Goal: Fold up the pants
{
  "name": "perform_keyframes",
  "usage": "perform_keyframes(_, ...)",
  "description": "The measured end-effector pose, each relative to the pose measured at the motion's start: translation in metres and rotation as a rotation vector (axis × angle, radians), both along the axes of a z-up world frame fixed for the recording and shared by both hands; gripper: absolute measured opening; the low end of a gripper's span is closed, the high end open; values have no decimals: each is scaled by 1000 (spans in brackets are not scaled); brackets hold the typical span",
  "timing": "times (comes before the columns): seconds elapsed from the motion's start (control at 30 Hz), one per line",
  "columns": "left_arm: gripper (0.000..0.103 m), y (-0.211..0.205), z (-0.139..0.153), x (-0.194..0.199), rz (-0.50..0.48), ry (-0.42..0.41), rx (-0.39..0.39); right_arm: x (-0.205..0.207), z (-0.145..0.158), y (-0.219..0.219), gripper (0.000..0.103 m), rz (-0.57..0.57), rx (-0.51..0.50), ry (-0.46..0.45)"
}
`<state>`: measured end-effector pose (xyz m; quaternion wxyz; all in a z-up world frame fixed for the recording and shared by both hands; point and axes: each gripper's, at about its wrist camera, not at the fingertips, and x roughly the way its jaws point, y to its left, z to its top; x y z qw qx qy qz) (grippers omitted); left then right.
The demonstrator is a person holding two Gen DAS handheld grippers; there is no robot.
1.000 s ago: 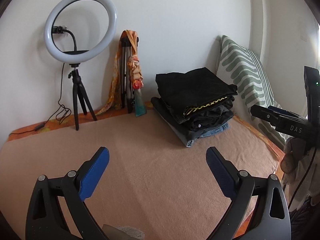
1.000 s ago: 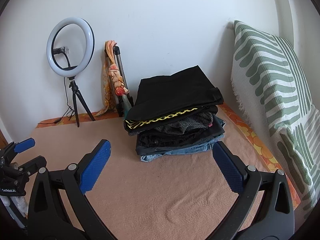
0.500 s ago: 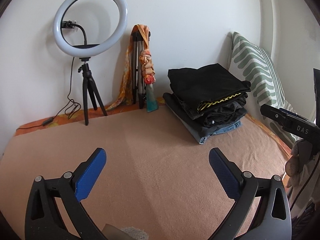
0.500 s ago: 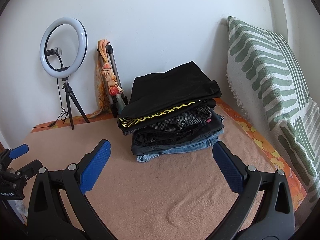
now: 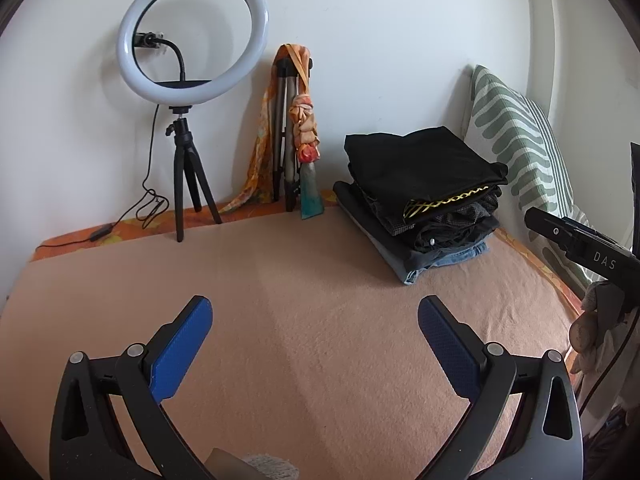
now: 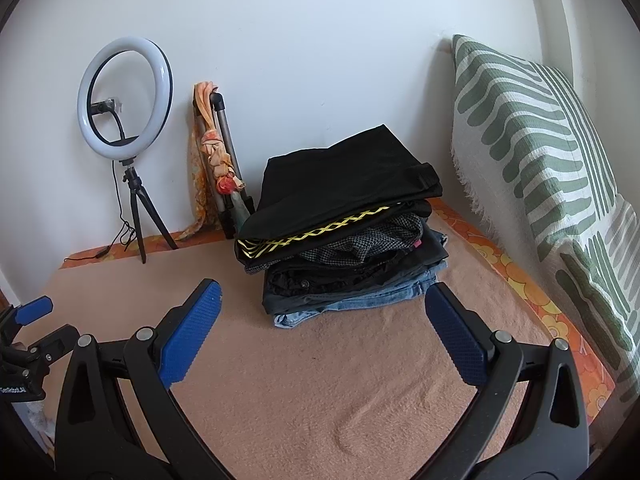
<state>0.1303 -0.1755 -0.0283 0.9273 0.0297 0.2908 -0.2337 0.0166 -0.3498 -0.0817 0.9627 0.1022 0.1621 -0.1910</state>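
Note:
A stack of folded pants (image 5: 424, 200), black ones on top and blue jeans at the bottom, sits at the back right of a tan blanket (image 5: 300, 300); it also shows in the right wrist view (image 6: 344, 216). My left gripper (image 5: 314, 312) is open and empty above the blanket, well in front and left of the stack. My right gripper (image 6: 322, 300) is open and empty, just in front of the stack. The right gripper's body (image 5: 584, 248) shows at the right edge of the left wrist view. The left gripper's finger (image 6: 34, 308) shows at the left edge of the right wrist view.
A ring light on a small tripod (image 5: 188, 92) stands at the back left with its cable on the bed. A folded tripod with an orange scarf (image 5: 296, 128) leans on the white wall. A green-striped pillow (image 6: 532, 152) leans at the right.
Both grippers have drawn back and turned slightly; the pants stack sits farther right in the left view and lower in the right view. Both stay open and empty.

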Motion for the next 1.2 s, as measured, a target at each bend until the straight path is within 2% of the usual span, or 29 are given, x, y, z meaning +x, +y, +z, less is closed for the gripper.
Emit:
perform_keyframes(0.33,102,2,2,-1,2,-3,-4,5,2,7,103,17,-31,4)
perform_keyframes(1.2,102,3,-1,-1,24,15,7,5,3,8,103,23,-24,5)
